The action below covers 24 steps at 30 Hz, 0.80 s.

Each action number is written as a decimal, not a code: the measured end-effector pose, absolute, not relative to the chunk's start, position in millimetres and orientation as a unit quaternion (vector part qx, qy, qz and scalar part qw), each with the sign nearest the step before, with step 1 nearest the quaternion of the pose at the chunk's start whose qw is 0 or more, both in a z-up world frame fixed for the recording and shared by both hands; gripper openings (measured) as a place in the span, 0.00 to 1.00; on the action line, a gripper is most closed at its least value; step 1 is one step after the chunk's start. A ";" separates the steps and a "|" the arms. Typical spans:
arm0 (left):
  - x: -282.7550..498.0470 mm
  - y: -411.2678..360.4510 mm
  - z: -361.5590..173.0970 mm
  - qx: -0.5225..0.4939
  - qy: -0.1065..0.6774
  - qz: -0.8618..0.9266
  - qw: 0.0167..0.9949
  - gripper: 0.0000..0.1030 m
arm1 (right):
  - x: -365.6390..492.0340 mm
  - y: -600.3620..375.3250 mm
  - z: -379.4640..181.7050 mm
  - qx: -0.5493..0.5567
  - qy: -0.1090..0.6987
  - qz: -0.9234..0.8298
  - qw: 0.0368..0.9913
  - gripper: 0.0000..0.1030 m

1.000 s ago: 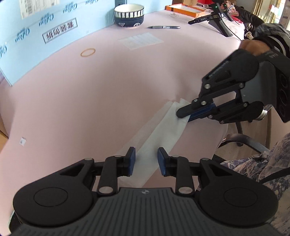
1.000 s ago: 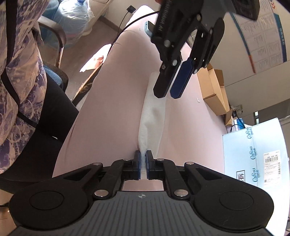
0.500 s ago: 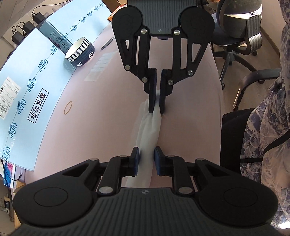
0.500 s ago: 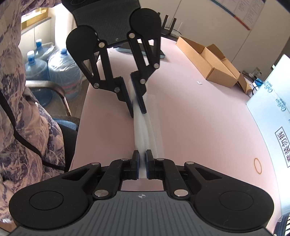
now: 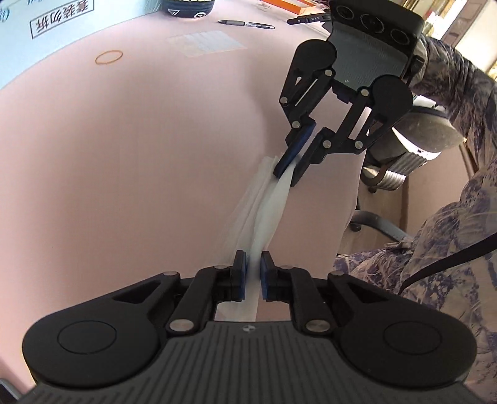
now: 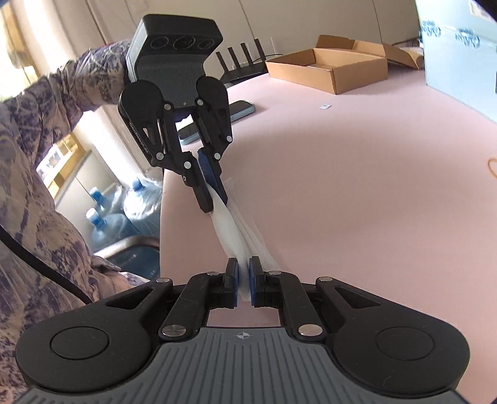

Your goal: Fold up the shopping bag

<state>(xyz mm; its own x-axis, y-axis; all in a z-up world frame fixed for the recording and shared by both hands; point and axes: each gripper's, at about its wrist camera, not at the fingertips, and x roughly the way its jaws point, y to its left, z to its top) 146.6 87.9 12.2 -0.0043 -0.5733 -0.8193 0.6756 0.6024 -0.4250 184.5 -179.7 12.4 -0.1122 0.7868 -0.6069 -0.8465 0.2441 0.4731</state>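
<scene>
Two handheld grippers stretch a white shopping bag (image 5: 273, 202) between them above a pink table (image 5: 139, 155). The left gripper (image 5: 254, 273) has its blue pads nearly together, clamped on one end of the folded, strip-like bag, which runs straight out ahead of its fingertips to the right gripper (image 5: 290, 169). That claw, held by a person in a patterned sleeve (image 5: 450, 65), pinches the opposite end with its jaws likewise almost closed. Seen from the right gripper (image 6: 243, 279), the bag (image 6: 236, 230) rises from its pads to the left gripper (image 6: 212, 194), twisted once along its middle, with looser plies trailing on the table (image 6: 357, 202) just beside the taut strip. Beyond the left gripper's fingers and off to its left lie a rubber band (image 5: 108, 57), a sheet of paper (image 5: 206, 42) and a pen (image 5: 247, 24). Past the right gripper sit open cardboard boxes (image 6: 329, 66) and a phone (image 6: 240, 108).
</scene>
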 end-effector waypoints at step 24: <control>214.2 114.1 -15.0 -0.150 0.704 -0.404 0.564 0.07 | 118.0 -208.2 57.1 0.038 0.259 0.491 0.831 0.08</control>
